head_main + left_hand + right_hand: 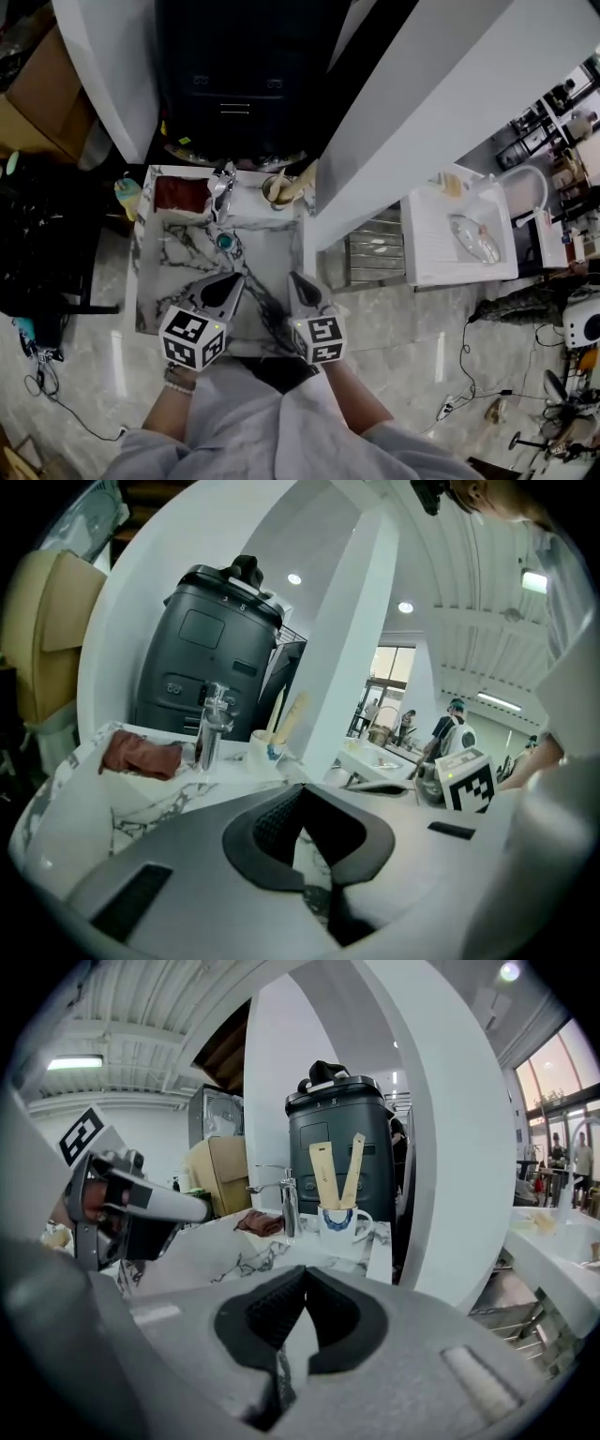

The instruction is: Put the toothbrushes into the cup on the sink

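Note:
A white cup with a blue pattern stands on the back right corner of the marble sink. Two wooden toothbrushes stick up out of it. The head view shows the same cup, and the left gripper view has it beside the faucet. My left gripper and right gripper hover side by side over the sink's front part, well short of the cup. Both are shut with nothing between the jaws, as each gripper view shows: the left gripper and the right gripper.
A chrome faucet rises at the back middle of the sink, with a red-brown cloth to its left and the drain in the basin. A black machine stands behind the sink. A white slanted column runs along the right.

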Tool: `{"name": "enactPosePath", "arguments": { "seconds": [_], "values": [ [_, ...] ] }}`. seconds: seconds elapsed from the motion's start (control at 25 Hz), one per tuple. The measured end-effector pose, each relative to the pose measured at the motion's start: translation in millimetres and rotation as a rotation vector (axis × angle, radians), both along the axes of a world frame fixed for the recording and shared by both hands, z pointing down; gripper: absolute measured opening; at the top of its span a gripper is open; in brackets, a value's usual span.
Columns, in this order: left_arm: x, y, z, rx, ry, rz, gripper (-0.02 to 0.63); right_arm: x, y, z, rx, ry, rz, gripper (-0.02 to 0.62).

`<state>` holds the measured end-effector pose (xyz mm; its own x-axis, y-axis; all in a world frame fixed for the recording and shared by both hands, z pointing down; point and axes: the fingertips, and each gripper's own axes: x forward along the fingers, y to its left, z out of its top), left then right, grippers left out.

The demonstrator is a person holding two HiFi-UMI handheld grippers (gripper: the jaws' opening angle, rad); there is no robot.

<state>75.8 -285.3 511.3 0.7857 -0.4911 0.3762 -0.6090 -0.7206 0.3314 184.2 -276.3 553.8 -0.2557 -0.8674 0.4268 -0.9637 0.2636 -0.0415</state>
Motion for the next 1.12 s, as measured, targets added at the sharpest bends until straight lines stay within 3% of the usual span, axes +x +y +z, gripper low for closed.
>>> {"name": "enactPosePath", "arguments": {
  "seconds": [0.16,0.4,0.64,1.12],
  "values": [
    [-7,24,13,-0.007,-0.037,-0.017,0.005,-4,7,-3,0.009,0.011,-0.012,-0.002],
    [-12,50,14,0.019,-0.087,-0.062,0.005,-18,26,-35,0.049,-0.055,-0.054,-0.002],
    [-9,78,5,0.03,-0.095,-0.104,0.005,-10,63,-46,0.043,-0.11,-0.045,-0.002],
    [0,130,-4,0.04,-0.104,-0.147,0.005,-8,126,-47,0.026,-0.129,-0.107,-0.002]
  ]
}}
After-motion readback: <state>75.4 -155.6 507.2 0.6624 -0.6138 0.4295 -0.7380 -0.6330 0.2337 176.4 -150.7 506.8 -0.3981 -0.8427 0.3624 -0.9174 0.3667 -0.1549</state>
